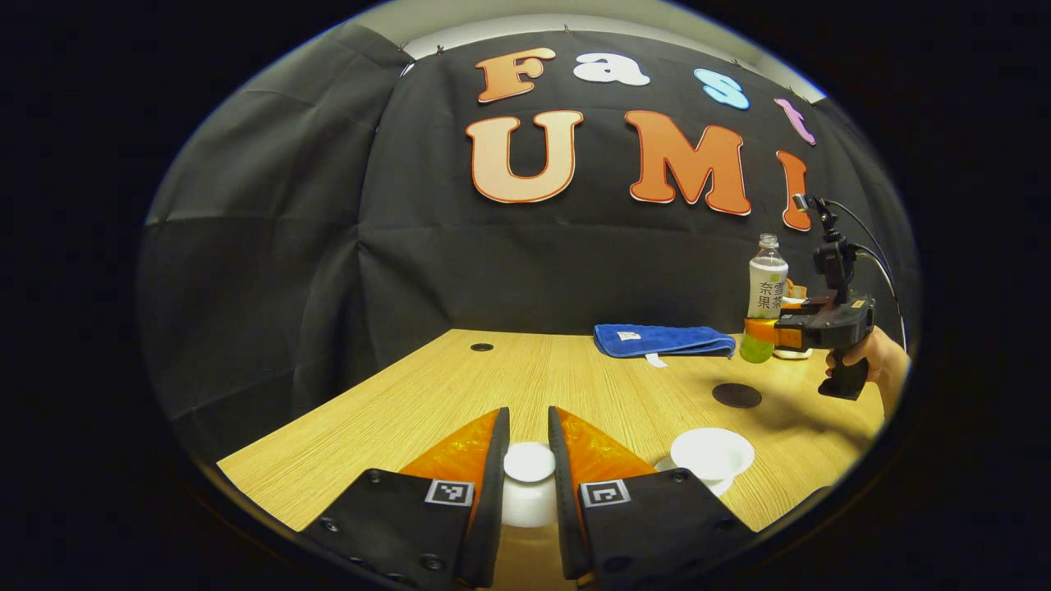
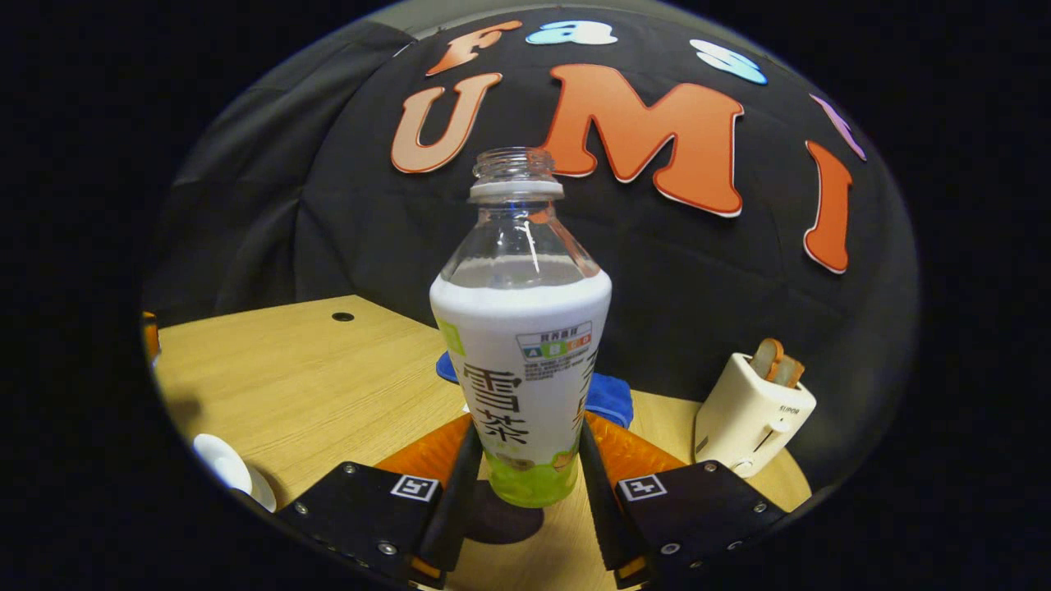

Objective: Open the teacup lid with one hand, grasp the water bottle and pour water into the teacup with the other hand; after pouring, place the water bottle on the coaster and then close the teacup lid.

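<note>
Teacup lid (image 1: pixel 529 462) sits low in the middle of the left gripper view, pinched by its knob between the narrowed fingers of the left gripper (image 1: pixel 529 460). The open teacup (image 1: pixel 711 454) stands on the wooden table (image 1: pixel 575 386) to the lower right, with the dark round coaster (image 1: pixel 736 395) above it. At the right edge of that view a hand (image 1: pixel 883 361) holds the right gripper (image 2: pixel 525 460), whose fingers clasp the lower body of the uncapped water bottle (image 2: pixel 521 361). In the right gripper view a dark round patch, likely its shadow, lies under the bottle's base; a toaster (image 2: pixel 751 414) stands at the lower right. I judge pouring comes next: carry the bottle upright over the teacup, tilt it slowly, and keep the lid aside.
</note>
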The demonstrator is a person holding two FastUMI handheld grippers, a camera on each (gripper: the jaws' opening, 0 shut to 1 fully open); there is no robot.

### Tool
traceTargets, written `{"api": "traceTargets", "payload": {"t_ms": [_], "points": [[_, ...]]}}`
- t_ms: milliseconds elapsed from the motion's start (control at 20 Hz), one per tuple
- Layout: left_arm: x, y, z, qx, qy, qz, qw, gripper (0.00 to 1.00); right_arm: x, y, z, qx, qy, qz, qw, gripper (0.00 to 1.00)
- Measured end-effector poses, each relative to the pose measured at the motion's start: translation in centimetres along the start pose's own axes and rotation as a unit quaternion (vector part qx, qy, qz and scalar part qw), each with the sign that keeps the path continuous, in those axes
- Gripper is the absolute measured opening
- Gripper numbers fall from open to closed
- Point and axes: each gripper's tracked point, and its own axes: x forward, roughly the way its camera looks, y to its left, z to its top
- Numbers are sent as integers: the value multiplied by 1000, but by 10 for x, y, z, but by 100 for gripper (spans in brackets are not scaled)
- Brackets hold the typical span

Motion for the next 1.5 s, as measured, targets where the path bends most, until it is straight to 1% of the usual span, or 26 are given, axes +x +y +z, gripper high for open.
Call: {"api": "traceTargets", "payload": {"t_ms": [100,300,600,850,900,1050,1150,1300,1400,1450,1500], "points": [[0,0,3,2,-1,3,1000,33,4,6,-9,22,16,17,999,65],[3,0,2,3,2,4,1000,33,13,15,-34,45,52,33,997,65],[8,-5,7,4,0,0,1000,33,18,23,-55,49,79,45,995,65],[15,-14,10,4,-1,-10,1000,32,18,23,-61,60,81,51,994,65],[14,-16,12,3,-2,-12,1000,33,17,22,-61,62,81,53,993,65],[16,-23,18,6,-8,-19,1000,33,14,19,-64,60,85,54,993,69],[15,-30,21,7,-11,-25,1000,31,11,22,-68,69,91,62,991,70],[14,-43,23,6,-13,-38,999,33,6,20,-68,78,91,66,991,71],[14,-53,23,4,-11,-47,999,33,0,18,-66,83,90,69,990,75],[14,-59,23,2,-11,-53,999,31,-3,16,-64,85,87,70,990,76],[13,-64,24,0,-10,-59,998,33,-8,13,-64,86,85,70,990,76]]}}
